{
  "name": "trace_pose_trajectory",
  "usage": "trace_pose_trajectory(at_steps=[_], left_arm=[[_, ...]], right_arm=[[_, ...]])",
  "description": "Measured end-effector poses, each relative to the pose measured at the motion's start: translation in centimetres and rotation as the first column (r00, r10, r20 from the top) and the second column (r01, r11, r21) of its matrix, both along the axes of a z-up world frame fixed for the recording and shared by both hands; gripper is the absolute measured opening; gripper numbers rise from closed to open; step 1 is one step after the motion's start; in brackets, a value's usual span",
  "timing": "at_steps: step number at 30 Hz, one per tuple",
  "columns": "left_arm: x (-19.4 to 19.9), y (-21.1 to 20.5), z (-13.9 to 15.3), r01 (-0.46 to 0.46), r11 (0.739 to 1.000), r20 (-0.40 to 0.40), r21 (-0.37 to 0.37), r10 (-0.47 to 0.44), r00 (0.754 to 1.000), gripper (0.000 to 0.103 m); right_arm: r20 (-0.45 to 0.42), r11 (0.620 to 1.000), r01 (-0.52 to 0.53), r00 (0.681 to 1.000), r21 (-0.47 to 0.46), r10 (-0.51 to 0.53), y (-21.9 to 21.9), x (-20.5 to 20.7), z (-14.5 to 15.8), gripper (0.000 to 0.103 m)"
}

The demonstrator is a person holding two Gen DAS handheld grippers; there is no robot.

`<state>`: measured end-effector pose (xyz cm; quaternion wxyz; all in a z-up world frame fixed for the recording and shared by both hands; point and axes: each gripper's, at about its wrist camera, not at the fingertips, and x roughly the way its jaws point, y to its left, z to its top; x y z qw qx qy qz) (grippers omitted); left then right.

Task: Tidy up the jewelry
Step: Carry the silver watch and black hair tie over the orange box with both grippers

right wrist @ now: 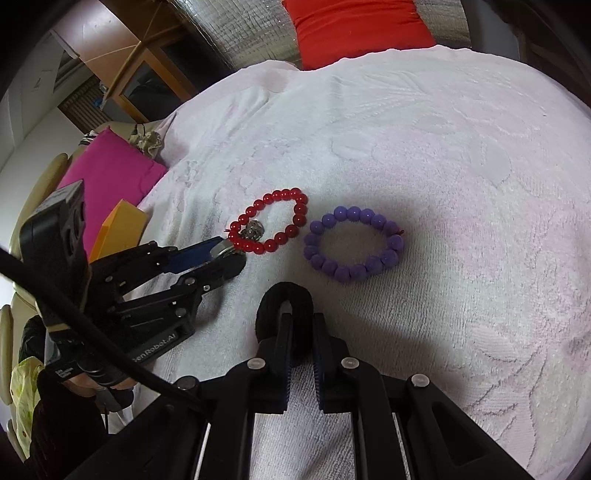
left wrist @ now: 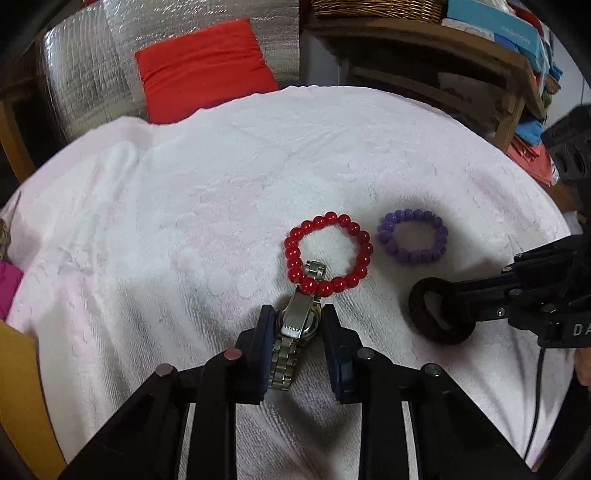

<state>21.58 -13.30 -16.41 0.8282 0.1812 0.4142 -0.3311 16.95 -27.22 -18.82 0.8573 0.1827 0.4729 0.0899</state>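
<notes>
Item one: a metal-link wristwatch point(left wrist: 297, 325), held by the left gripper point(left wrist: 297, 317), whose two blue-padded fingers point(left wrist: 266, 332) sit against either side of the watch case at a narrow spread; the band's free end lies over the near beads of the red bead bracelet point(left wrist: 328, 253), so the two pieces touch and would probably drag together if the watch is pulled carelessly. Item two: a dark wooden ring bangle point(right wrist: 284, 306), pinched through its rim by the right gripper point(right wrist: 301, 317), one finger inside the hoop and one outside, a hold that seems chosen to keep a smooth round piece from rolling. Item three: the red bead bracelet, flat and roughly round, toward the middle of the white towel point(left wrist: 184, 221). Item four: a purple bead bracelet point(right wrist: 352, 243), flat, just beside the red one on its right, not touching it, and near the bangle. All four pieces lie in the near half of the towel, well apart from its far edge, where a red cushion point(left wrist: 203, 70) rests behind. The row-like spacing suggests the pieces are being laid out side by side. Containers: no jewelry box or tray is visible; a woven basket point(left wrist: 376, 9) sits on a wooden shelf point(left wrist: 461, 55) beyond the towel's far right corner, contents hidden.
</notes>
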Motion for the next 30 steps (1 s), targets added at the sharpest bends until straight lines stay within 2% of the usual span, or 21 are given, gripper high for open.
trace_pose_trajectory(at_steps=[7,14,18,23,30], left_arm=[[-0.1,2.1,0.5,-0.068,0.997,-0.032,0.033,0.069,0.997,0.027],[-1.1,5.1,2.6,-0.152,0.988,-0.004,-0.013,0.152,0.988,0.027],[-1.8,6.8,4.4,-0.206,0.976,0.011,-0.067,0.207,0.978,0.027],[-3.3,9.0,7.5,-0.277,0.951,0.056,-0.139,0.287,0.956,0.027],[-3.6,13.8,12.6,-0.382,0.888,0.089,-0.256,0.415,0.905,0.027]], right_arm=[[0.005,1.0,-0.012,1.0,-0.009,0.012,0.5,-0.2,0.3,0.011],[0.029,0.999,-0.047,0.998,-0.015,0.048,2.4,-0.4,0.9,0.011],[0.056,0.998,-0.054,0.997,-0.025,0.056,4.0,-0.5,1.6,0.011],[0.101,0.997,-0.072,0.992,-0.029,0.074,5.9,-0.6,2.4,0.011],[0.175,0.995,-0.092,0.98,-0.044,0.098,8.8,-0.2,4.0,0.011]])
